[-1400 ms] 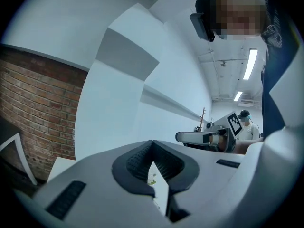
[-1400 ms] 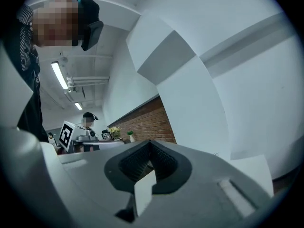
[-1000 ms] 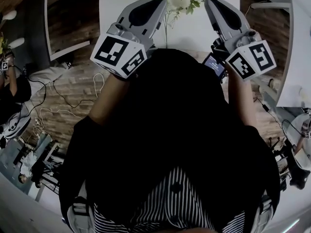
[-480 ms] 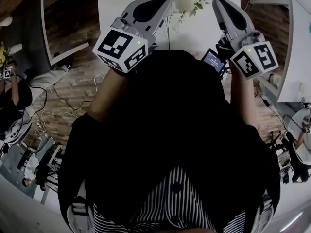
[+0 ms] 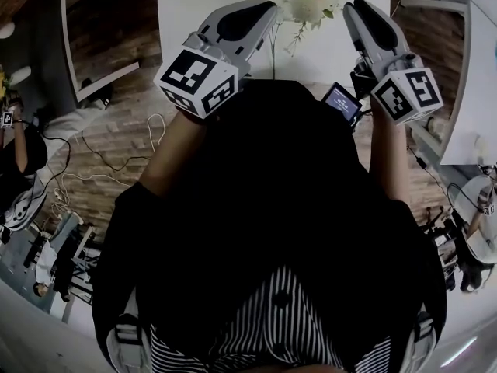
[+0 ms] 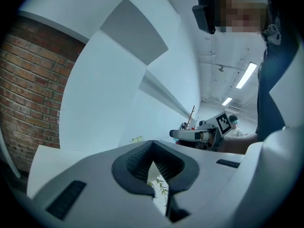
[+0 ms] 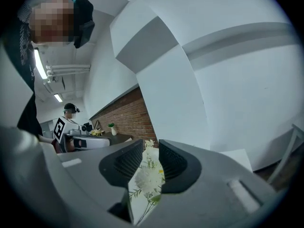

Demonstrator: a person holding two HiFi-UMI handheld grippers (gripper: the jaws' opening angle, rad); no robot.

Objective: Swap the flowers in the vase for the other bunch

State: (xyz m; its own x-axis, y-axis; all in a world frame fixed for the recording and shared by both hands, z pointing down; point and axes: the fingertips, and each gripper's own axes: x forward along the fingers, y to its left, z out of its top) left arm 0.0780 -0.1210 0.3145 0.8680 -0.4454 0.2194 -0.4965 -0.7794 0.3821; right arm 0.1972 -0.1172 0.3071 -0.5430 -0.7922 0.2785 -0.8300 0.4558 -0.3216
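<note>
A bunch of white flowers with green leaves [image 5: 311,2] lies on the white table [image 5: 194,6] at the top of the head view, its thin stems [image 5: 272,49] running toward me. My left gripper [image 5: 266,8] is raised just left of the bunch. In the left gripper view its jaws [image 6: 153,148] are shut at the tips with nothing held, and leaves [image 6: 160,186] show beyond them. My right gripper [image 5: 351,8] hovers just right of the bunch. Its jaws [image 7: 150,148] are opening with nothing between them, and the flowers [image 7: 148,177] show through the gap. I see no vase.
White chair frames stand left [image 5: 78,45] and right [image 5: 460,61] of the table on a wooden floor with cables [image 5: 116,154]. A small lit screen [image 5: 342,102] sits by my right arm. Another person with grippers [image 6: 209,133] works in the background, and a brick wall [image 7: 128,120] lies beyond.
In the head view both grippers have slid a little to the right and down. More of the flower bunch shows at the top edge between them.
</note>
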